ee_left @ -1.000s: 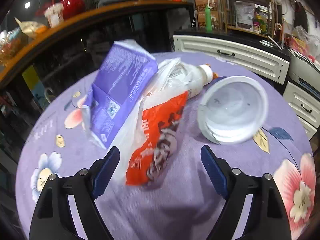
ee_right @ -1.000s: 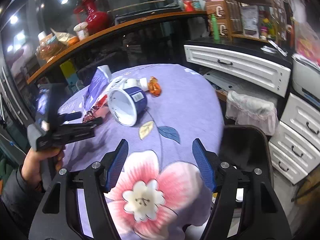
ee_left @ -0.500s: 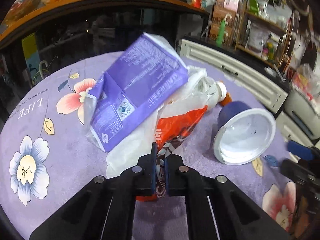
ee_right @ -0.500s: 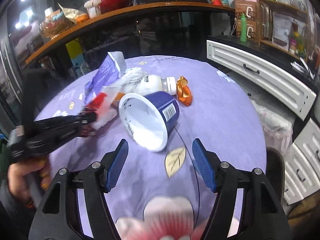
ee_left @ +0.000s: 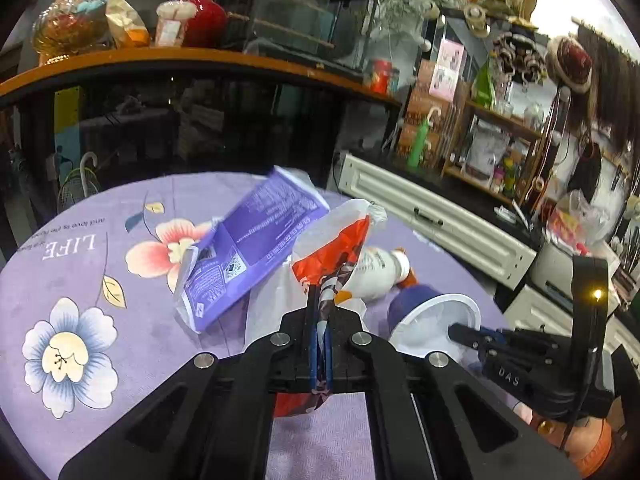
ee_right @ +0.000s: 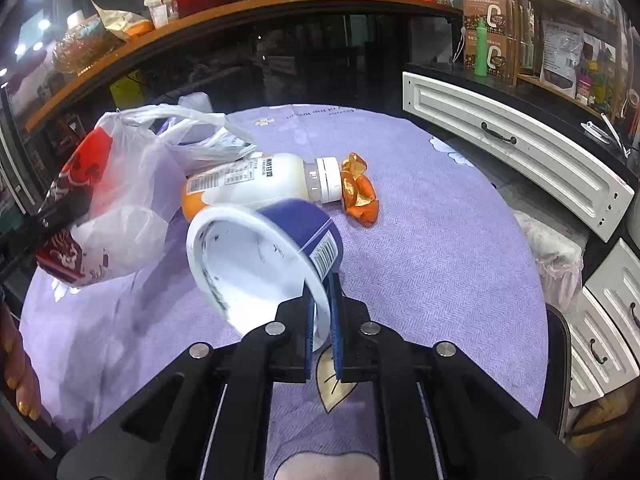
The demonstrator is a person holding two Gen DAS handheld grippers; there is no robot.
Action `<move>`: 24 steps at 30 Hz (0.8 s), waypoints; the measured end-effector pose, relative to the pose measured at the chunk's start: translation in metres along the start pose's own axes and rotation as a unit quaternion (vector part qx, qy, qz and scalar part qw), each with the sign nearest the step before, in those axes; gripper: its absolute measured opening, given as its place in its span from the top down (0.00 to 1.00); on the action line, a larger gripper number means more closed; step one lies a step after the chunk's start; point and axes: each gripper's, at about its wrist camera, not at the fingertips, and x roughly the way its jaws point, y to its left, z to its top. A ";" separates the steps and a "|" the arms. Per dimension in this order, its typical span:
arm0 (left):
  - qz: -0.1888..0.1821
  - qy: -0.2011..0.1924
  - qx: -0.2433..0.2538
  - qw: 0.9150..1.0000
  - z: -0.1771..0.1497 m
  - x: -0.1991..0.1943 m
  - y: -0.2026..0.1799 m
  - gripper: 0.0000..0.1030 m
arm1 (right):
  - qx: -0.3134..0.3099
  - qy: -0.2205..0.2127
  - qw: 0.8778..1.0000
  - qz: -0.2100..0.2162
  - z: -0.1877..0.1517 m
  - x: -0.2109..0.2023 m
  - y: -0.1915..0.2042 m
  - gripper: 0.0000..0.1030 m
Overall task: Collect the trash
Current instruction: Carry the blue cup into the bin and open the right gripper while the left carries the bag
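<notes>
A red-and-white plastic bag (ee_left: pixel 332 248) hangs lifted off the purple floral tablecloth (ee_left: pixel 120 360). My left gripper (ee_left: pixel 320 300) is closing its jaws tight on the bag's lower edge. A purple snack packet (ee_left: pixel 248 240) leans beside the bag. A blue cup with a white inside (ee_right: pixel 256 256) lies on its side. My right gripper (ee_right: pixel 322 296) is closing its jaws on the cup's rim, one pad inside and one outside. Behind the cup lie a white bottle (ee_right: pixel 260 180) and a crumpled orange wrapper (ee_right: pixel 358 192). In the left wrist view the right gripper (ee_left: pixel 456 330) reaches the cup (ee_left: pixel 432 316) from the right.
White drawers (ee_right: pixel 520 148) run along the right of the round table. A bin lined with a white bag (ee_right: pixel 552 256) stands beside the table's right edge, with a dark chair (ee_right: pixel 556 344) nearer. A wooden shelf (ee_right: pixel 240 12) with jars curves behind. A person's hand (ee_right: pixel 16 380) shows at lower left.
My left gripper shut on the red-and-white bag and raised it. My right gripper moved in to the cup and shut on its rim.
</notes>
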 end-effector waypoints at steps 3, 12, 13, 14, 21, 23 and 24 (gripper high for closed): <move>-0.003 -0.011 -0.005 1.000 0.003 -0.008 -0.001 0.97 | -0.003 -0.011 1.000 0.000 -0.002 -0.012 0.001 0.93; -0.034 -0.036 0.009 0.999 0.001 -0.041 -0.028 0.97 | 0.001 -0.049 0.999 0.002 -0.017 -0.064 -0.008 0.93; -0.038 -0.037 0.010 0.999 0.000 -0.043 -0.031 0.97 | 0.000 -0.053 0.999 0.001 -0.019 -0.069 -0.009 0.93; -0.042 -0.037 0.012 0.998 -0.001 -0.044 -0.034 0.97 | -0.003 -0.056 0.998 -0.001 -0.023 -0.076 -0.010 0.93; -0.079 -0.024 0.031 0.996 -0.015 -0.053 -0.070 0.97 | -0.001 -0.069 0.997 -0.020 -0.047 -0.110 -0.028 0.93; -0.091 -0.019 0.034 0.995 -0.018 -0.055 -0.079 0.97 | 0.008 -0.070 0.997 -0.024 -0.056 -0.117 -0.037 0.93; -0.099 -0.017 0.036 0.994 -0.019 -0.055 -0.085 0.97 | 0.014 -0.071 0.997 -0.027 -0.060 -0.122 -0.043 0.93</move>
